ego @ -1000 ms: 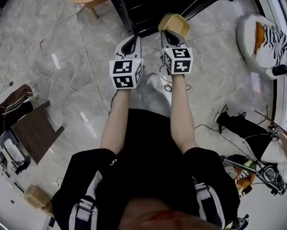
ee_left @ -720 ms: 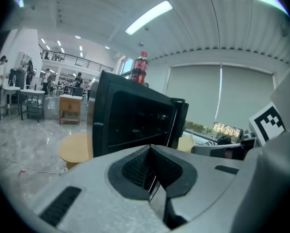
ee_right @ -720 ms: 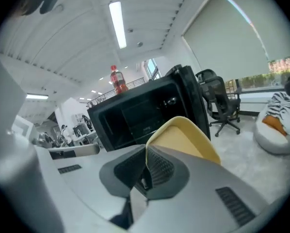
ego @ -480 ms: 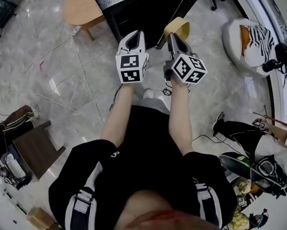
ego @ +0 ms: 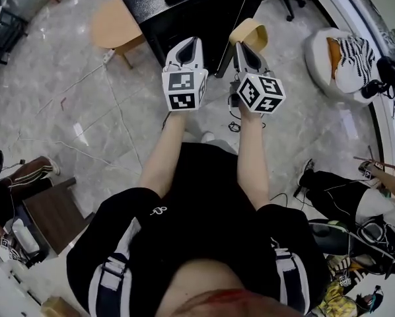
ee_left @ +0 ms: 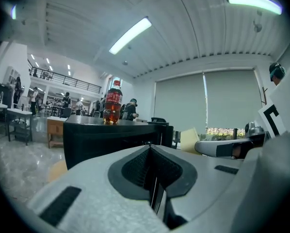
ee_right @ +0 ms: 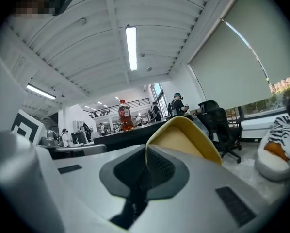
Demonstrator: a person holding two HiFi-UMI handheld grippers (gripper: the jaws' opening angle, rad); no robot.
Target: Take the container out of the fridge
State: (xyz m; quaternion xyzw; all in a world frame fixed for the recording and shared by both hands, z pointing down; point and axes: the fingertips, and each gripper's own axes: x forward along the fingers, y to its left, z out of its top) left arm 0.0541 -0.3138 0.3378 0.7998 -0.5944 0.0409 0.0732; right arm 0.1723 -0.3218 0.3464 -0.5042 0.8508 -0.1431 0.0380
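Two grippers are held up side by side before a low black box-shaped unit [ego: 197, 12] with a red-labelled bottle of amber drink [ee_left: 112, 102] on top. The right gripper [ego: 245, 45] is clamped on the rim of the yellow-tan plastic container [ego: 250, 32] — held in mid-air, outside the unit. The left gripper [ego: 189, 45] is empty — jaws pressed together.

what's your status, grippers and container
Left gripper shut, empty. Right gripper shut on yellow container, held by its rim. Black cabinet just ahead, bottle on top.
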